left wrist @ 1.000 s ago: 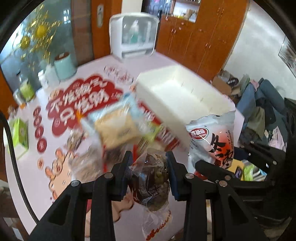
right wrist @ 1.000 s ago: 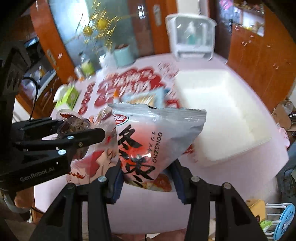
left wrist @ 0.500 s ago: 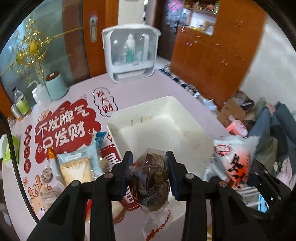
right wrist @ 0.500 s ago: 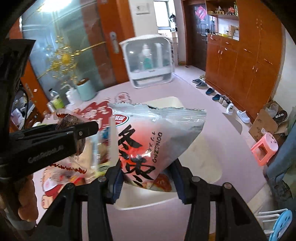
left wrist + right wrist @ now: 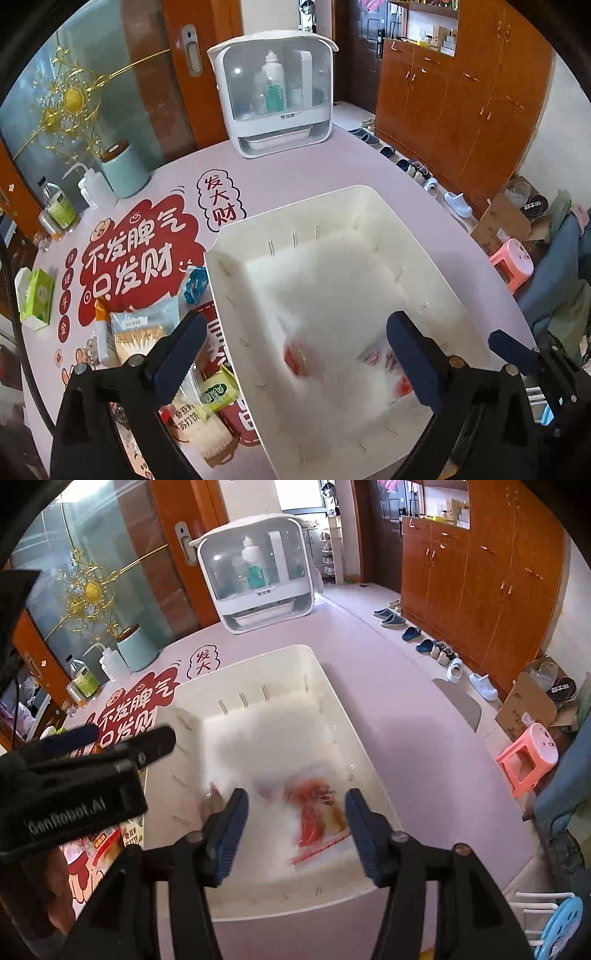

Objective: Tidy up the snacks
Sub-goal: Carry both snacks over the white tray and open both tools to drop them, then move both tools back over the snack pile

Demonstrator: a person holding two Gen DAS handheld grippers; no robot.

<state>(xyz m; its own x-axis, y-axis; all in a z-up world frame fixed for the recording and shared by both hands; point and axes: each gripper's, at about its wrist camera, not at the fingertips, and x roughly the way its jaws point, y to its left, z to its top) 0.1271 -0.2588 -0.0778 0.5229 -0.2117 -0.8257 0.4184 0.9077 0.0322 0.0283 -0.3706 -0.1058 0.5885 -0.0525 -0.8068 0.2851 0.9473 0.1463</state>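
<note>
Drop step: left claw and right claw both released, empty, above bin; two blurred packets inside; next, fetch remaining snacks from desk.

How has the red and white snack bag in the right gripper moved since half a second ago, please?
Yes. It has left the right gripper, whose jaws now stand open, and dropped into the white bin below, where the snack bag appears blurred.

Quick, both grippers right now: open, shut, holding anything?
Left gripper: open, holding nothing, above the white bin.
Right gripper: open, holding nothing; blurred red-and-white snack bag lies in the bin below.
</note>
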